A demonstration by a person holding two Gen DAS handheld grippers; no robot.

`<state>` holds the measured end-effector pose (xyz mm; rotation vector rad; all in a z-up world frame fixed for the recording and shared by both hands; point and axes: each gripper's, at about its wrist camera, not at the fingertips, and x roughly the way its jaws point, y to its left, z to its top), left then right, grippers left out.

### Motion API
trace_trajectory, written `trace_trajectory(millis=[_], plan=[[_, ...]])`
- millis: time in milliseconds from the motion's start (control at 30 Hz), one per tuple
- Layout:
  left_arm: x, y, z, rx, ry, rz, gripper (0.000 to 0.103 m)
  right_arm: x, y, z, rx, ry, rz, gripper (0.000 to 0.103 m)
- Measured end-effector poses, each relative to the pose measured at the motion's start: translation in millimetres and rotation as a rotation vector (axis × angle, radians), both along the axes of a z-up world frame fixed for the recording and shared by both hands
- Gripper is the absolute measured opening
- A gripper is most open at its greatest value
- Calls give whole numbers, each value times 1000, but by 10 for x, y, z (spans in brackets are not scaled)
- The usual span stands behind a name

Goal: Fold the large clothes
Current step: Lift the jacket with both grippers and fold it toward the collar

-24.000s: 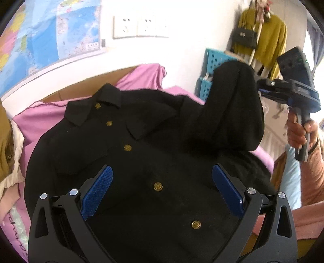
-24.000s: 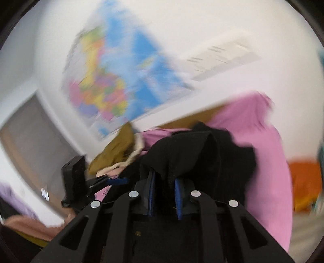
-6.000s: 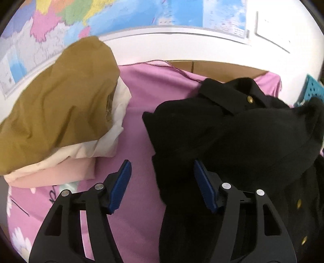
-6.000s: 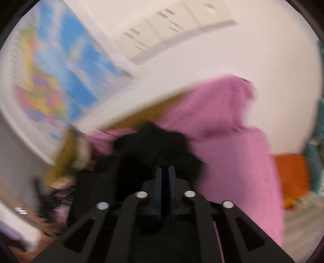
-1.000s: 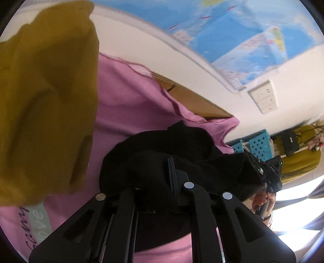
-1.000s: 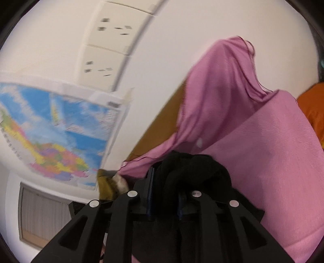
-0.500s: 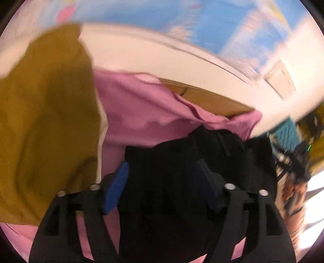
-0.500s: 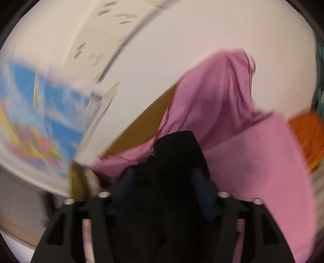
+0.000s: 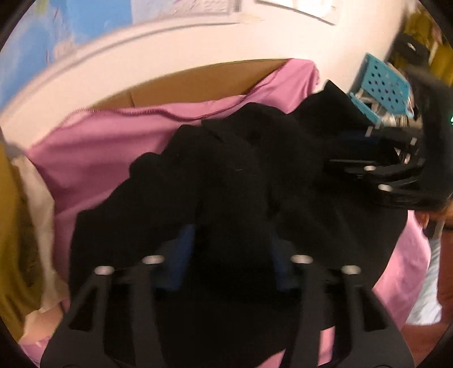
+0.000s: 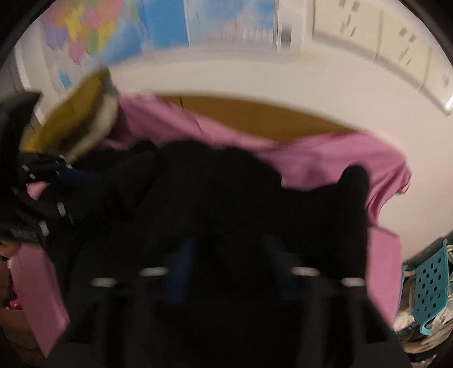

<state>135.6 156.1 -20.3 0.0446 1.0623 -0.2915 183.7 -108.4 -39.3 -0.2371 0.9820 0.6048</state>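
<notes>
The black jacket [image 9: 232, 181] lies bunched on the pink bed sheet [image 9: 107, 153]; it also fills the right wrist view [image 10: 226, 198]. My left gripper [image 9: 229, 254] is open, its blue pads [image 9: 184, 254] spread apart with black cloth between them. My right gripper [image 10: 226, 263] is open too, with jacket cloth between its blue pads [image 10: 181, 266]. The right gripper also shows at the jacket's right edge in the left wrist view [image 9: 376, 158]. The left gripper shows at the far left in the right wrist view [image 10: 51, 186]. Both views are blurred.
A mustard and cream clothes pile [image 9: 17, 240] sits at the left of the bed, also in the right wrist view [image 10: 73, 124]. A brown headboard [image 9: 192, 82] and white wall with a map [image 10: 141, 25] lie behind. A teal basket [image 9: 379, 85] stands at the right.
A second ago both grippers were shut on the jacket, holding it up. Both have since opened, and the jacket now lies lower, spread across the sheet.
</notes>
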Motion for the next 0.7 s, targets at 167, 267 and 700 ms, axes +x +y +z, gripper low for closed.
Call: trace_trajectory(millis=[167, 267, 700], plan=[[89, 225, 215, -96, -36, 69, 19, 100, -237, 299, 150, -64, -57, 8], [123, 183, 436, -102, -108, 91, 19, 123, -308, 709, 204, -187, -97, 7], [214, 377, 67, -24, -57, 236, 62, 717, 159, -225, -117, -49, -125, 23]])
